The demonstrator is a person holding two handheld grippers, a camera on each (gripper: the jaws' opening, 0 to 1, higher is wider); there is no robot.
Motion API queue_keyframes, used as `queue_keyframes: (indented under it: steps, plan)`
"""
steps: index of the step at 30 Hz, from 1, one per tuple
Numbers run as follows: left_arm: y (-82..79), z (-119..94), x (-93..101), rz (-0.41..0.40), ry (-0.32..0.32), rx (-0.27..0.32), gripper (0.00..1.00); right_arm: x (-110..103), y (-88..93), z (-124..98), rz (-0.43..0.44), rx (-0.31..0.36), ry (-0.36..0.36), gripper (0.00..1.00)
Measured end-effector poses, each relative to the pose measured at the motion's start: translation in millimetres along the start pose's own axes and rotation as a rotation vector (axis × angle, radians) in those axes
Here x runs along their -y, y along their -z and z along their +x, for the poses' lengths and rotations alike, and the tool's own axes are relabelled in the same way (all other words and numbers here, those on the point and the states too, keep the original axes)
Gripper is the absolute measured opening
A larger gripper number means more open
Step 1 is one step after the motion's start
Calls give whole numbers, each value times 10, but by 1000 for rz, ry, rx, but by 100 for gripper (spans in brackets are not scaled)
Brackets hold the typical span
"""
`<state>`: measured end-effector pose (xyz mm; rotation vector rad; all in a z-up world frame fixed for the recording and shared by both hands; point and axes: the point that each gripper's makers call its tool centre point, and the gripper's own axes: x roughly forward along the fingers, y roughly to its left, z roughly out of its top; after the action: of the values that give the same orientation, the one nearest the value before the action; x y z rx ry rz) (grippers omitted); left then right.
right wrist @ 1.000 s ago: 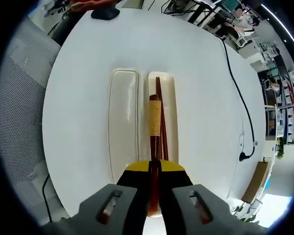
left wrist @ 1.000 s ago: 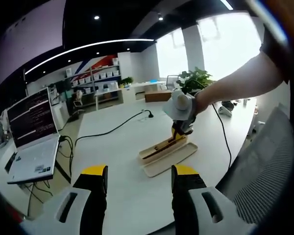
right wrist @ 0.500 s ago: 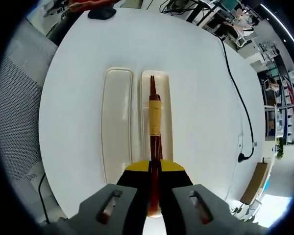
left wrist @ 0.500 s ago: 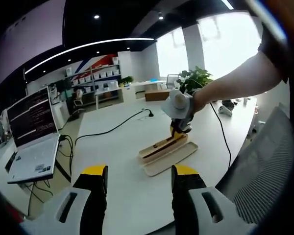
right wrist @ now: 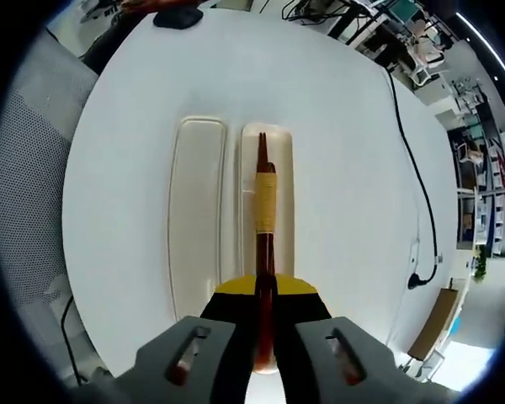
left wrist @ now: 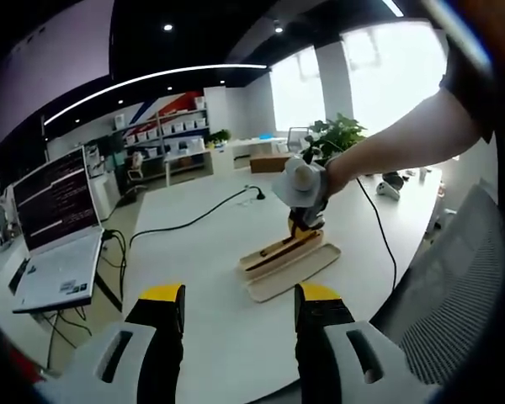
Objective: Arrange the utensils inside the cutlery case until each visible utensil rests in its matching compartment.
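A: How are the tongs set?
B: The left gripper point(left wrist: 240, 307) is spread, empty; the right gripper point(right wrist: 265, 290) is pinched on a wooden utensil point(right wrist: 265, 220) above the cutlery case point(right wrist: 194, 210).
A: Risk?
B: If tilted, the utensil could be dropped outside its compartment.

On the white table point(right wrist: 151, 76) we count one cutlery case point(right wrist: 273, 143) and, beside it, one lid point(right wrist: 195, 210). Inside the case we see two chopsticks point(right wrist: 262, 151). Above the case there is one utensil with a yellow band point(right wrist: 264, 202).
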<state>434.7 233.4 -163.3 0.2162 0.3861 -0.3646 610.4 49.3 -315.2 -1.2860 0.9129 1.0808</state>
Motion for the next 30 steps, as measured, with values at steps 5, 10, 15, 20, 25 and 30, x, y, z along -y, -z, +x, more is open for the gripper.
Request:
queue_keyframes:
  steps: [5, 10, 15, 20, 25, 30]
  plan:
    - [2, 2, -5, -8, -2, -2, 54, -17, -47, 36, -17, 1, -9, 1]
    - [5, 6, -6, -12, -3, -5, 54, -12, -72, 73, -22, 2, -17, 1]
    - [8, 9, -4, -13, -1, -8, 54, 14, -104, 109, -32, -3, -26, 1]
    - [17, 9, -14, -16, -1, -9, 54, 19, -156, 120, -37, 3, -30, 1]
    - [30, 8, -25, -17, 0, -10, 53, -2, -174, 138, -49, 1, -37, 1]
    - [32, 10, -27, -20, -1, -11, 53, 7, -175, 164, -48, -1, -44, 1]
